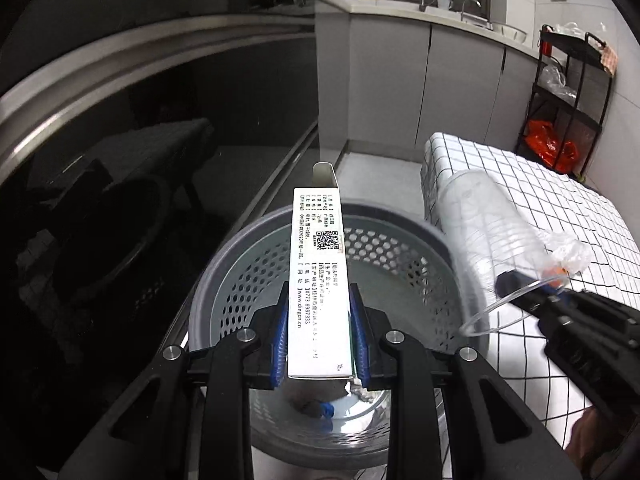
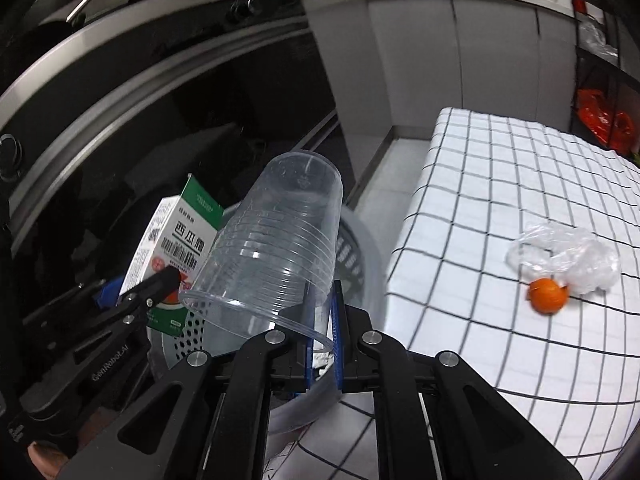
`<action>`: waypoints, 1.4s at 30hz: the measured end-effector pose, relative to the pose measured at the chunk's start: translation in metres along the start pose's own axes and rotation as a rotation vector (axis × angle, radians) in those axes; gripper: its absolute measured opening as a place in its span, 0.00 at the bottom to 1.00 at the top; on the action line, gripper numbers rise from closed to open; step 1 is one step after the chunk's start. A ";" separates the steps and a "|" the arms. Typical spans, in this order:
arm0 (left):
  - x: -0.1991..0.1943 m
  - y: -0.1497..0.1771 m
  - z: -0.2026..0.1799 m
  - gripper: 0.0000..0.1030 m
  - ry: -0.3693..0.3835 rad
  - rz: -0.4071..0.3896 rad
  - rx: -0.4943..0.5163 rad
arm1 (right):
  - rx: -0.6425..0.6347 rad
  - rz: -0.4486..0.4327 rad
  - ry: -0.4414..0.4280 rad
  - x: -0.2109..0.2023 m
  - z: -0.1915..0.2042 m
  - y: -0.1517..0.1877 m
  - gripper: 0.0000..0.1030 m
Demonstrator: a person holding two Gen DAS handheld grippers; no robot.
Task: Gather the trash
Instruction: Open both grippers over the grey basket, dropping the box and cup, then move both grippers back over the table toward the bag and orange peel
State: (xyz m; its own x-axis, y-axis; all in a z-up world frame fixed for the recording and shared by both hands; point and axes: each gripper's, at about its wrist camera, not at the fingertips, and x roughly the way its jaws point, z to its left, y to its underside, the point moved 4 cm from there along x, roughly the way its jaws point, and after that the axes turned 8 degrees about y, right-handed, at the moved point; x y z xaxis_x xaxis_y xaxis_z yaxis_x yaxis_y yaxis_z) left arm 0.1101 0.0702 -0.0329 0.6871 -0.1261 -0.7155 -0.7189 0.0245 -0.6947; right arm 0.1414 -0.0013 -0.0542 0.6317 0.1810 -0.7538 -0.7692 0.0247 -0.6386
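Observation:
My left gripper [image 1: 319, 292] is shut on a long white printed medicine box [image 1: 318, 260], held over a grey perforated basket [image 1: 244, 276]. In the right wrist view the same box [image 2: 176, 240] shows green and white, with the left gripper [image 2: 140, 286] around it. My right gripper [image 2: 322, 300] is shut on the rim of a clear plastic cup [image 2: 276, 240], tilted with its base away, beside the basket [image 2: 356, 248]. An orange piece of fruit [image 2: 548, 294] and crumpled clear plastic [image 2: 572, 256] lie on the checked tablecloth [image 2: 500, 184].
Crumpled scraps [image 1: 320, 400] lie in the basket's bottom. A dark glass appliance front [image 1: 120, 160] fills the left side. Grey cabinets [image 1: 460, 80] stand behind, and a black rack [image 1: 592, 92] holds a red bag [image 1: 548, 146] at the far right.

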 end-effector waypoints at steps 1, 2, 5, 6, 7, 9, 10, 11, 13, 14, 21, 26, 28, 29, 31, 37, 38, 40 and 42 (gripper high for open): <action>0.001 0.001 0.003 0.26 0.003 0.011 -0.003 | -0.009 0.015 0.002 0.005 0.004 0.001 0.07; 0.002 0.001 0.004 0.27 0.002 0.015 -0.004 | -0.013 0.023 0.005 0.009 0.006 0.003 0.07; 0.004 0.003 0.010 0.27 0.003 0.028 -0.016 | -0.015 0.047 0.001 0.018 0.010 0.001 0.07; 0.005 0.003 0.011 0.28 0.007 0.031 -0.022 | -0.014 0.054 -0.003 0.020 0.011 0.001 0.07; 0.005 0.003 0.012 0.28 0.011 0.033 -0.028 | -0.014 0.058 -0.005 0.022 0.011 -0.001 0.07; 0.005 0.003 0.012 0.28 0.018 0.035 -0.034 | -0.014 0.060 -0.002 0.025 0.011 -0.002 0.07; 0.005 0.003 0.013 0.28 0.017 0.033 -0.033 | -0.014 0.061 -0.003 0.025 0.012 -0.003 0.08; 0.004 0.003 0.012 0.28 0.016 0.031 -0.031 | -0.014 0.064 -0.004 0.026 0.013 -0.003 0.10; 0.004 0.003 0.011 0.32 0.009 0.030 -0.027 | -0.013 0.069 0.001 0.029 0.008 -0.006 0.25; 0.004 0.003 0.011 0.34 0.007 0.030 -0.027 | -0.010 0.064 0.004 0.028 0.007 -0.006 0.38; 0.001 0.003 0.014 0.45 -0.002 0.018 -0.037 | 0.007 0.035 0.005 0.021 0.001 -0.005 0.42; 0.000 0.002 0.014 0.55 -0.004 0.007 -0.044 | 0.013 0.031 0.008 0.017 -0.004 -0.004 0.42; -0.001 0.002 0.013 0.56 -0.004 0.000 -0.043 | 0.012 0.029 0.008 0.015 -0.005 -0.003 0.42; -0.002 0.001 0.013 0.56 -0.004 -0.001 -0.042 | 0.012 0.026 0.009 0.014 -0.006 -0.001 0.42; -0.002 0.001 0.012 0.57 -0.006 -0.003 -0.040 | 0.012 0.027 0.012 0.014 -0.008 -0.001 0.42; -0.005 -0.001 0.008 0.63 -0.010 -0.022 -0.038 | 0.014 0.018 0.022 0.009 -0.015 0.000 0.48; -0.005 -0.001 0.008 0.64 -0.012 -0.027 -0.036 | 0.014 0.013 0.024 0.008 -0.017 0.000 0.50; -0.007 -0.002 0.006 0.70 -0.019 -0.038 -0.034 | 0.014 0.004 0.032 0.005 -0.020 0.001 0.52; -0.010 -0.003 0.005 0.73 -0.021 -0.051 -0.034 | 0.016 -0.008 0.041 0.001 -0.024 0.001 0.56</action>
State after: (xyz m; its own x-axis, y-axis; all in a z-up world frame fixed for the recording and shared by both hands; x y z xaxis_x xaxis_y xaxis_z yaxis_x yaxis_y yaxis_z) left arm 0.1058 0.0762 -0.0244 0.7251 -0.1054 -0.6806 -0.6855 -0.0151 -0.7280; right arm 0.1430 -0.0245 -0.0593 0.6410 0.1406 -0.7546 -0.7653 0.0413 -0.6424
